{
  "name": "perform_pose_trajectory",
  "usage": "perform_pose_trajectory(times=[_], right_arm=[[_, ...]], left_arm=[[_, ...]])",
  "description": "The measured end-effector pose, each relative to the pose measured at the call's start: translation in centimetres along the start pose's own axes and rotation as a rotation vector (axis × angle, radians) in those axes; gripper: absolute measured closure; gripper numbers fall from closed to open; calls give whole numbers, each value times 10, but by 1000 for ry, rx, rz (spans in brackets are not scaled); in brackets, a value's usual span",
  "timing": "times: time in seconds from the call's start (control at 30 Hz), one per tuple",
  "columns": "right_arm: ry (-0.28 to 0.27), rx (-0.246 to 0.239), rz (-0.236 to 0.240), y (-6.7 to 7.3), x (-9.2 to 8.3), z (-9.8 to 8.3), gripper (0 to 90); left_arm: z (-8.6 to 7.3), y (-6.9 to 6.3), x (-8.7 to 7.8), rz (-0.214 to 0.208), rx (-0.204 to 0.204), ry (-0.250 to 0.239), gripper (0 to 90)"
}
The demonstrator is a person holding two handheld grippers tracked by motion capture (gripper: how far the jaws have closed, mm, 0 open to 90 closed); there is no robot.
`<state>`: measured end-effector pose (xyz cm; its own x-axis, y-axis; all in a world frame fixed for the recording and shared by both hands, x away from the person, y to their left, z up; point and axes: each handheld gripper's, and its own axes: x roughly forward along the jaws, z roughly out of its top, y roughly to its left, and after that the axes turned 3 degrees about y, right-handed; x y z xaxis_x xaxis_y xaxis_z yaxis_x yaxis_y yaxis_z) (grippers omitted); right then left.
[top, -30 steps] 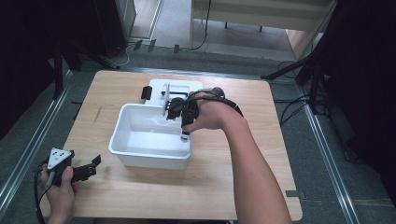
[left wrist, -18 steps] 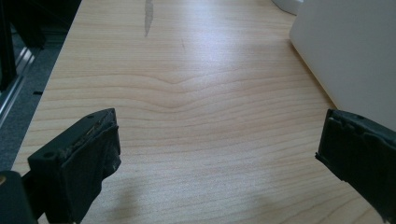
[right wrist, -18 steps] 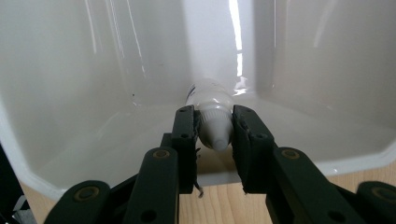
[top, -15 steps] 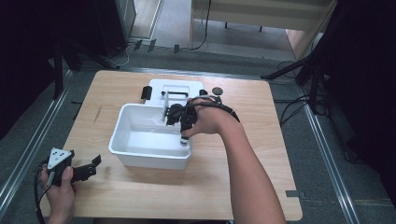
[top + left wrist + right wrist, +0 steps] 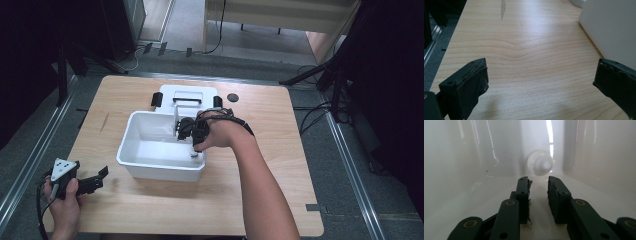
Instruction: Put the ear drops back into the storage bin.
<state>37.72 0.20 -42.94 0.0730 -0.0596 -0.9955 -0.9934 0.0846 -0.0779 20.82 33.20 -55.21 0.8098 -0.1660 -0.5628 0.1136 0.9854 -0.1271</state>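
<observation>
A white plastic tub (image 5: 150,167) stands in the middle of the wooden table (image 5: 260,200). My right gripper (image 5: 182,131) reaches down inside it from the right; its jaws stand close together with nothing between them. In the right gripper view the right gripper (image 5: 538,182) points at a white round plug (image 5: 540,165) low on the tub's inner wall, a short way ahead of the tips. My left gripper (image 5: 101,176) rests at the table's near left corner, open. In its own view the left gripper (image 5: 540,80) has wide jaws over bare wood, and the tub's outer wall (image 5: 614,27) is at the right.
Behind the tub sits a white unit (image 5: 187,94) with two black side knobs and a dark bar. A small black disc (image 5: 232,97) lies on the table to its right. Metal rails run along the floor on both sides of the table.
My right hand has sunk lower into the tub and come slightly toward the near side. The left hand and its gripper have stayed where they were.
</observation>
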Motion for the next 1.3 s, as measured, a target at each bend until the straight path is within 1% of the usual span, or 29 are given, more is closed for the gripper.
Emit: perform_pose_trajectory(times=[0.13, 0.33, 0.43, 0.47, 0.5, 0.57, 0.63, 0.77, 0.8, 0.83, 0.87, 0.9, 0.97, 1.0, 1.03, 1.13, 1.17, 1.2, 1.3], right_arm=[[1, 1, -3, 0, 2, 0, 726], [-1, 4, -2, 1, 2, 0, 712], [-3, 11, 2, 1, 2, 0, 694], [-12, 10, -1, 0, 2, -1, 686], [-17, 19, -5, 0, 1, -1, 658], [-22, 24, -11, 0, -1, -2, 644], [-42, 39, -18, -1, -4, -4, 584], [-72, 61, -51, 0, -13, -6, 392], [-87, 57, -97, 3, -18, -7, 246], [-87, 57, -97, 3, -18, -7, 246], [-88, 71, -117, 5, -21, -7, 169], [-91, 78, -122, 6, -24, -7, 102], [-88, 102, -124, 8, -32, -8, 0], [-92, 110, -123, 8, -34, -8, 0], [-107, 117, -111, 9, -42, -11, 0], [-116, 108, -136, 12, -49, -16, 0], [-134, 117, -139, 10, -55, -21, 0], [-142, 125, -142, 10, -58, -24, 0], [-151, 136, -152, 10, -61, -31, 0]], left_arm=[[0, 0, 0, 0, 2, 2, 0], [0, 0, 0, -1, 3, 2, 0], [0, 0, 0, -1, 2, 2, 0], [0, 0, 0, -1, 2, 2, 0], [0, 0, 0, -2, 2, 2, 0], [0, 0, 0, -2, 0, 1, 0], [0, 0, 0, -1, 0, 1, 0], [0, 0, 0, 0, 3, 1, 0], [0, 0, 0, 1, 3, 1, 0], [0, 0, 0, 1, 3, 1, 0], [0, 0, 0, 1, 3, 1, 0], [0, 0, 0, 0, 3, 1, 0], [0, 0, 0, 0, 3, 2, 0], [0, 0, 0, 1, 4, 2, 0], [0, 0, 0, 1, 4, 3, 0], [0, 0, 0, 2, 4, 3, 0], [0, 0, 0, 2, 5, 4, 0], [0, 0, 0, 1, 5, 3, 0], [0, 0, 0, 1, 5, 3, 0]])
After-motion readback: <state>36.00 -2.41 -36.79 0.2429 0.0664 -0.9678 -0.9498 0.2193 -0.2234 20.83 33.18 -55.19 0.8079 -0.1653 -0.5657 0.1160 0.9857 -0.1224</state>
